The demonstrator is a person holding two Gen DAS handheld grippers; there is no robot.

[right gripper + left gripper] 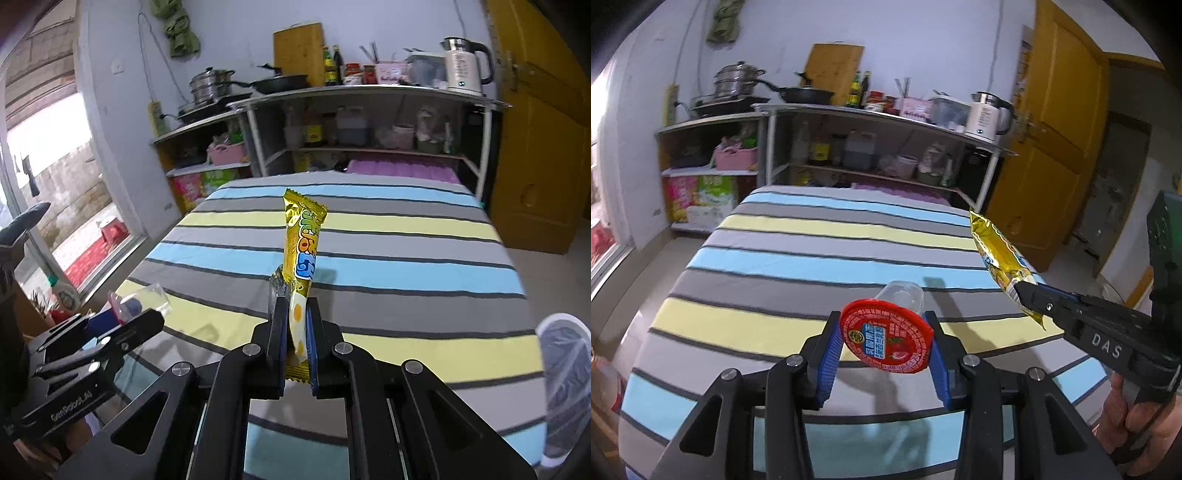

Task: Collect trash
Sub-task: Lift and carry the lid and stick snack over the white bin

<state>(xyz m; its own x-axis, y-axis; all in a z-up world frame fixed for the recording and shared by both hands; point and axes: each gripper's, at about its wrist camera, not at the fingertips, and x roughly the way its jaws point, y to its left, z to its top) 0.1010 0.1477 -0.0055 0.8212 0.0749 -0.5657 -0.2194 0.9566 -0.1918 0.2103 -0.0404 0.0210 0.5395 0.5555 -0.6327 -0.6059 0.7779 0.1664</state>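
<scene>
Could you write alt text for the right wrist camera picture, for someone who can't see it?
The right tool is shut on a gold snack wrapper that stands up above a striped tablecloth. At the left edge the left tool holds a clear plastic cup; kitchen shelves with pans and an electric kettle stand behind.

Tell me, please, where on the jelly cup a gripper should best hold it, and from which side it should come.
Grip the clear cup body just behind the red lid, coming from the lid end, with one pad on each side wall. The lid rim is wider than the tapered body, so it probably stops the cup slipping out. The left gripper holds it this way now.
</scene>
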